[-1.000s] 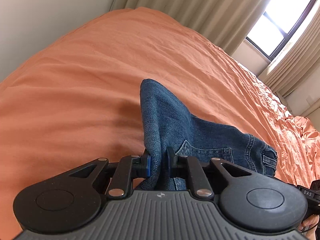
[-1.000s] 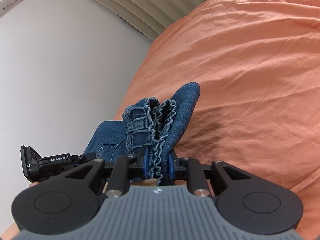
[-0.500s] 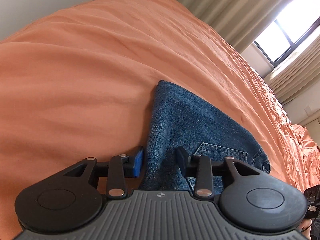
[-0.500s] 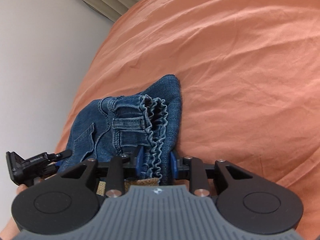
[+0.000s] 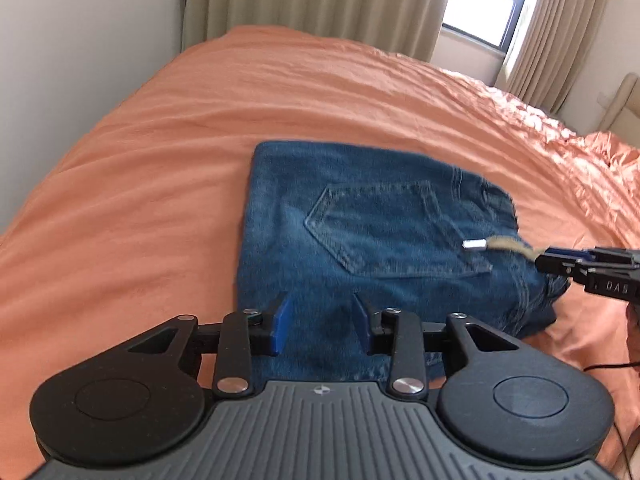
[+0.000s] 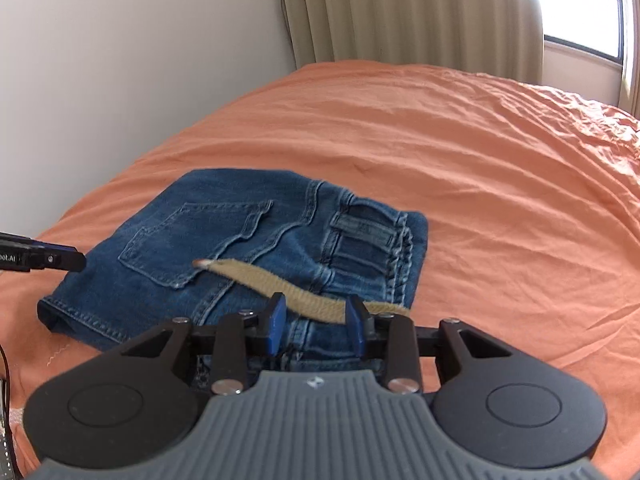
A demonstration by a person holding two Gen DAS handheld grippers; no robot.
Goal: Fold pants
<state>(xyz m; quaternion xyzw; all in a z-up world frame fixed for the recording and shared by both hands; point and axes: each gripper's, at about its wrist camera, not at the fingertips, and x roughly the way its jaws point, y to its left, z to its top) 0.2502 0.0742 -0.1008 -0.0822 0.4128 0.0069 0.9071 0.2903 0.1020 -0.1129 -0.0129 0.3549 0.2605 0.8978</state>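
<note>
The blue denim pants point(image 5: 360, 240) lie folded into a flat rectangle on the orange bed, back pocket up; they also show in the right wrist view point(image 6: 240, 248). My left gripper point(image 5: 320, 326) is open and empty just above the fold's near edge. My right gripper point(image 6: 316, 326) is open at the waistband end, and a tan drawstring point(image 6: 280, 288) with a metal tip lies across the gap between its fingers. The right gripper point(image 5: 560, 264) shows at the right of the left wrist view, and the left gripper's fingers point(image 6: 60, 260) at the left of the right wrist view.
The orange bedsheet point(image 5: 340, 100) spreads wide beyond the pants and is wrinkled at the far right. A white wall point(image 6: 120, 60) runs along the left side of the bed. Beige curtains point(image 5: 320, 0) and a window point(image 5: 488, 4) stand behind it.
Both grippers have let go of the pants and pulled back. The pants have dropped from a held-up bunch to a flat fold on the bed.
</note>
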